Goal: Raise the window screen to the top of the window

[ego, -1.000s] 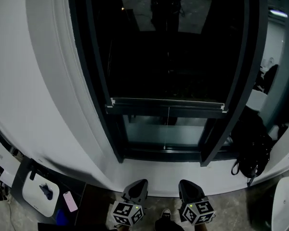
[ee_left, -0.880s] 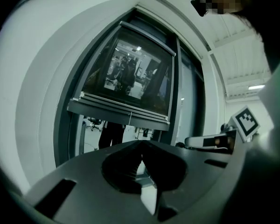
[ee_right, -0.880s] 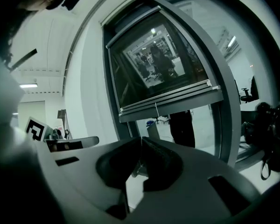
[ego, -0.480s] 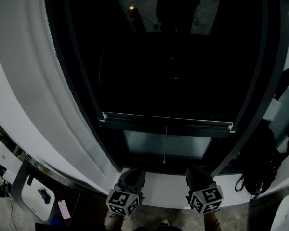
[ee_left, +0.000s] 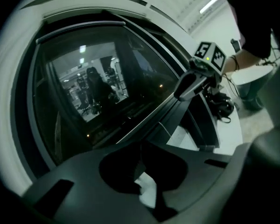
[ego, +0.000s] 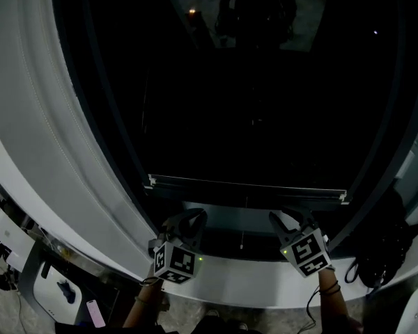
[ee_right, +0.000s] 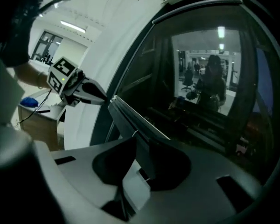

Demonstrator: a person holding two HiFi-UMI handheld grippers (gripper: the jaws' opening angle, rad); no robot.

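1. The window screen [ego: 247,117] is low in the window frame [ego: 129,152]. Its bottom rail [ego: 247,186] sits just above the sill [ego: 237,278], far from the frame's top edge, so the raise is not yet begun.
2. The left hand-held gripper [ego: 188,220] is under the rail near the frame's left side. Its jaws stand apart and hold nothing; the pale sill shows through the gap.
3. The right hand-held gripper [ego: 287,221] is under the rail near the frame's right side. Its jaws are also apart. The rail's lower edge reaches into the gap, but nothing is clamped. Whether it touches cannot be told.
4. A thin pull cord [ego: 242,236] hangs from the rail's middle, between the two grippers.
5. Handling (judged): the rail looks like a stiff, light metal bar, and the mesh above it looks soft and easily torn. The rail is therefore the place to take hold, not the mesh.
6. Grip (judged): one gripper near each end, lifted evenly, should keep the rail level. A skewed rail would likely bind in the side tracks. The smooth metal may slip, so the jaws need a firm bite.
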